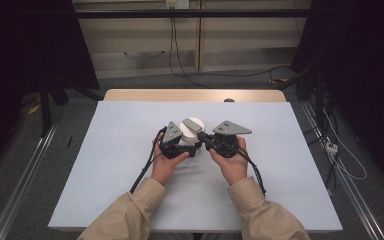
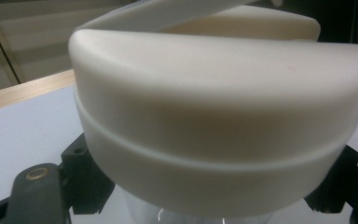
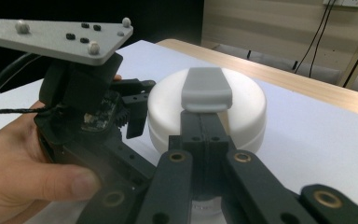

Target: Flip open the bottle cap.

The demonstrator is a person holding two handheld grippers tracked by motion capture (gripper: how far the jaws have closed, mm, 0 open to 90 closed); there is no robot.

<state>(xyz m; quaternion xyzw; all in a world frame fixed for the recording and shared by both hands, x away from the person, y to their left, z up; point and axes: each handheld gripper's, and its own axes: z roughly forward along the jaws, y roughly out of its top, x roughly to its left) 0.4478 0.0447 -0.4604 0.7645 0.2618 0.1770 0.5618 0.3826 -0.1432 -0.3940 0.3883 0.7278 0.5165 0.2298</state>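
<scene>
A: Where's the white lidded container [image 1: 190,131]?
B: Mid-table [image 1: 105,165], between both hands.
A: Left tool [image 1: 176,145]?
B: Clamped on the clear body just under the white lid.
A: Right tool [image 1: 203,136]?
B: Jaws pressed together, tips resting on the lid's grey tab [image 3: 206,88]

Even, soft light falls from above on the table [image 1: 130,165], whose pale sheet is the brightest area in the high view; the room at the left and right edges sinks into near black. Shadows under the hands are faint and short. In the left gripper view the white lid [image 2: 214,116] sits very close, soft and hazy, with a warm cast and no hard glare. In the right gripper view the near thumb [image 3: 51,182] and jaw links blur, while the lid stays fairly sharp.
</scene>
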